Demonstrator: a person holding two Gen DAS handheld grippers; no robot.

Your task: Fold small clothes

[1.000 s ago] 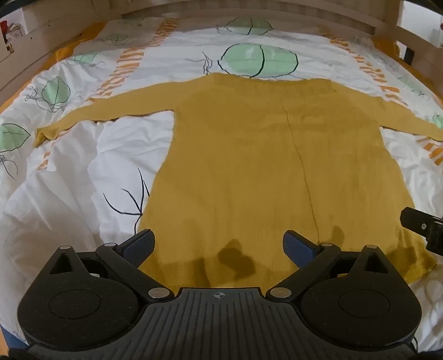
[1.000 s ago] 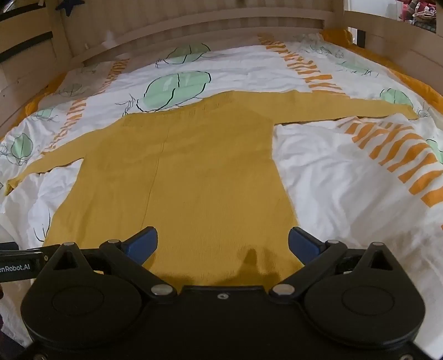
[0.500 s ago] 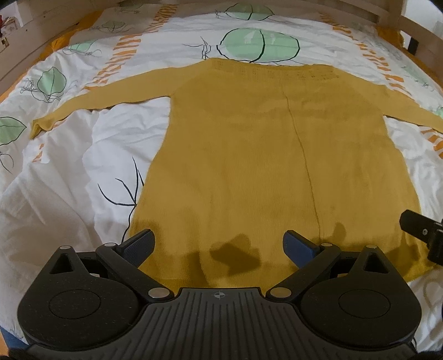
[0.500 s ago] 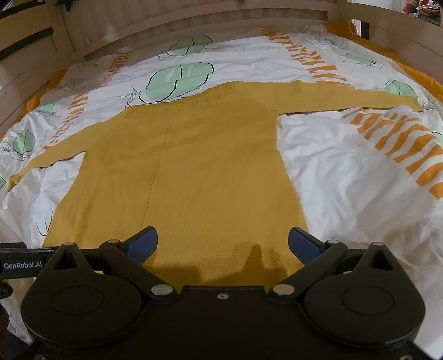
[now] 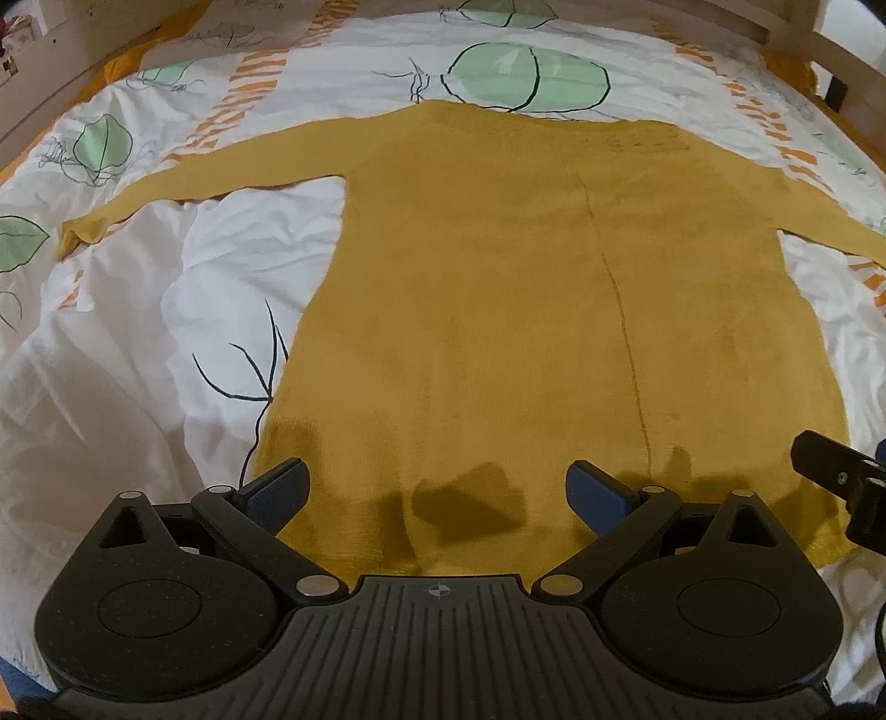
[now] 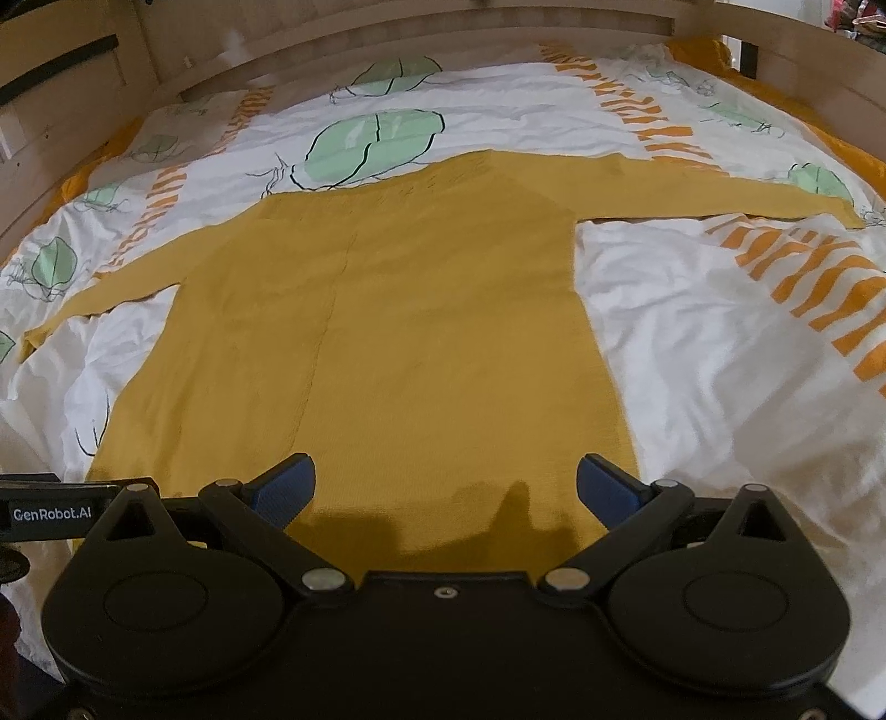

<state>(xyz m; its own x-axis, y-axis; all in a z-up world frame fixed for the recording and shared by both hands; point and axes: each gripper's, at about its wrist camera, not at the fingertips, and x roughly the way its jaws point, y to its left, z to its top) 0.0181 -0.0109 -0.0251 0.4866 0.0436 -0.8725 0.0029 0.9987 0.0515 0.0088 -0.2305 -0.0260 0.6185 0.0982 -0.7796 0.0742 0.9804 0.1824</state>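
Observation:
A mustard-yellow long-sleeved knit top (image 5: 526, 310) lies flat on the bed, neck at the far end, both sleeves spread out, hem nearest me. It also shows in the right wrist view (image 6: 387, 343). My left gripper (image 5: 437, 490) is open and empty, just above the hem's left half. My right gripper (image 6: 446, 487) is open and empty, just above the hem's right half. Part of the right gripper (image 5: 841, 487) shows at the right edge of the left wrist view. Part of the left gripper (image 6: 50, 509) shows at the left edge of the right wrist view.
The top lies on a white duvet (image 5: 138, 360) with green leaves and orange stripes, wrinkled on the left. It also shows in the right wrist view (image 6: 747, 360). A wooden bed frame (image 6: 387, 22) runs along the far end and both sides.
Both grippers have moved forward and lower over the hem, so the top looks larger. Both stay open. The top has not moved.

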